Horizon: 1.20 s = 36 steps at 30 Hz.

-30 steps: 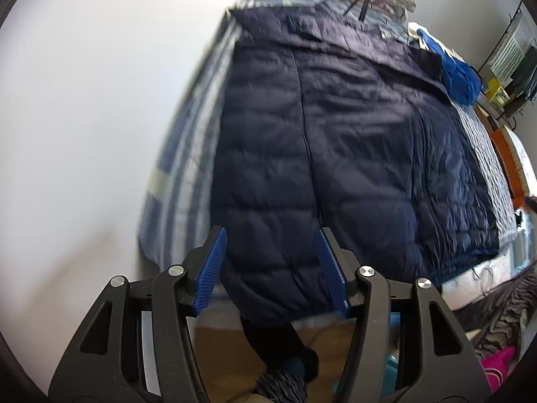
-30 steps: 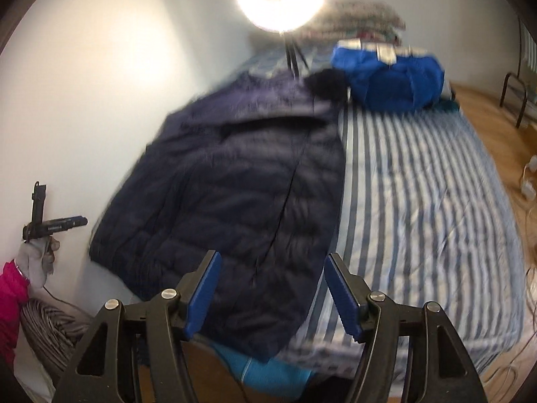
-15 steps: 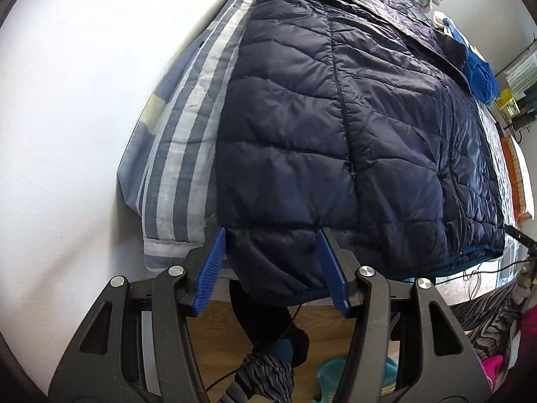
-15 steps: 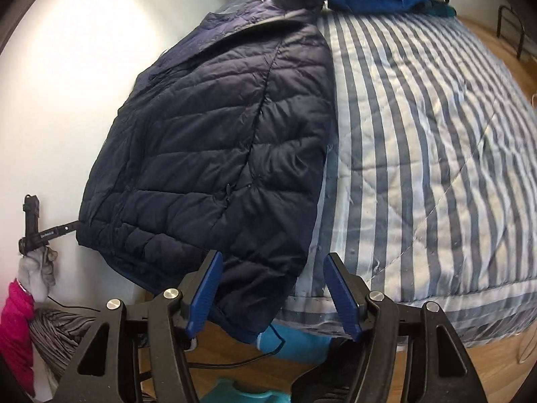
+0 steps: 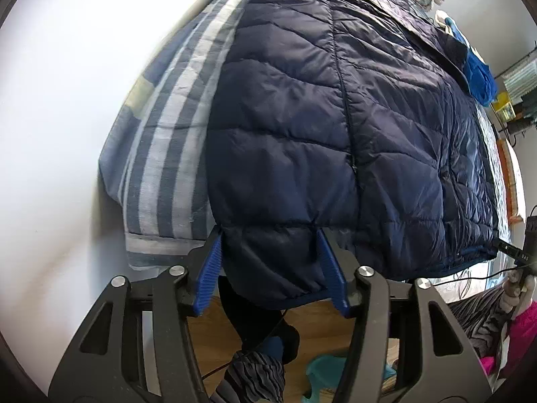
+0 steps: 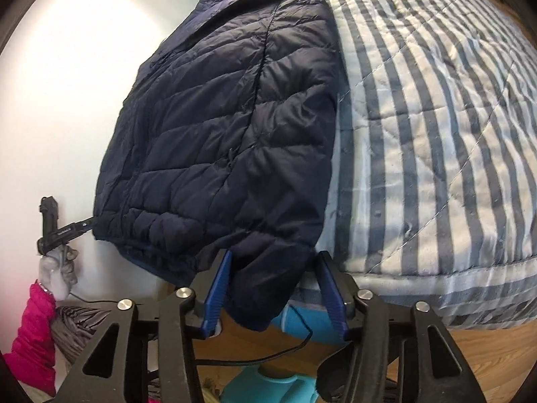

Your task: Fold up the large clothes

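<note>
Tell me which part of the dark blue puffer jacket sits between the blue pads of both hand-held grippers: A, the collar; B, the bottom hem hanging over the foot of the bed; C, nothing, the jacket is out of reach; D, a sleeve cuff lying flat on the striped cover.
B: in each wrist view the jacket's lower hem corner droops over the bed edge, between the closing jaws of the left hand-held gripper and right hand-held gripper.
</note>
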Available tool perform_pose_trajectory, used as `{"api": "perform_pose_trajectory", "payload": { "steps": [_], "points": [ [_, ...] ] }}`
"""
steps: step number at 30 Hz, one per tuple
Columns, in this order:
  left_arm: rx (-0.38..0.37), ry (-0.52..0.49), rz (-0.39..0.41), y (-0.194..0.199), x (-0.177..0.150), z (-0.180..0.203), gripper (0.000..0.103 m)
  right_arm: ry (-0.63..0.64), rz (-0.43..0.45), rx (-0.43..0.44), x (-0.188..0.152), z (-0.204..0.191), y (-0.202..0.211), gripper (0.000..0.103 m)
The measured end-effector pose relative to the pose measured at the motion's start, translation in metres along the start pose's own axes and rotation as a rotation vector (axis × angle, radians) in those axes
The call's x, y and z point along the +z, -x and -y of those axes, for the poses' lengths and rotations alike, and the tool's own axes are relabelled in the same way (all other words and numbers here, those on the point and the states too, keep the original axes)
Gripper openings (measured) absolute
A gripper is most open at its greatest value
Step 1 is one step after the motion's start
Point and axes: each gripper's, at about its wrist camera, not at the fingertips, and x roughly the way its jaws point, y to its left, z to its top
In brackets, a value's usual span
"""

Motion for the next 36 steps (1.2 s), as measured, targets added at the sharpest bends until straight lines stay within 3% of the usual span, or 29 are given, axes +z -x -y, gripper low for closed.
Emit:
{"api": "perform_pose_trajectory", "payload": {
  "steps": [5, 6, 8, 11, 15, 25, 31, 36],
  "points": [
    [-0.004, -0.012, -0.013, -0.004, -0.002, 0.004, 0.036, 0.021, -0.026, 0.018, 0.000, -0.007, -0.010, 0.044],
    [-0.001, -0.014, -0.013, -0.004, -0.002, 0.005, 0.034, 0.029, -0.030, 0.019, 0.000, -0.009, -0.011, 0.040],
    [-0.002, -0.021, -0.007, -0.003, -0.003, 0.006, 0.017, 0.035, -0.040, 0.026, 0.000, -0.011, -0.015, 0.031],
    [-0.008, -0.048, 0.011, 0.001, -0.003, 0.015, 0.010, 0.038, -0.056, 0.044, 0.000, -0.015, -0.018, 0.016],
    [-0.051, -0.044, 0.074, 0.018, 0.001, 0.022, 0.008, 0.057, -0.029, 0.063, 0.002, -0.020, -0.010, 0.006],
    [-0.161, -0.019, 0.307, 0.088, 0.027, 0.042, 0.006, 0.098, 0.178, 0.138, 0.023, -0.039, 0.058, 0.003],
    [-0.152, -0.032, 0.414, 0.116, 0.064, 0.059, 0.004, 0.115, 0.298, 0.136, 0.045, -0.047, 0.094, 0.002],
    [-0.144, -0.068, 0.460, 0.122, 0.100, 0.078, 0.004, 0.123, 0.338, 0.102, 0.070, -0.054, 0.102, 0.002]
  ]
}}
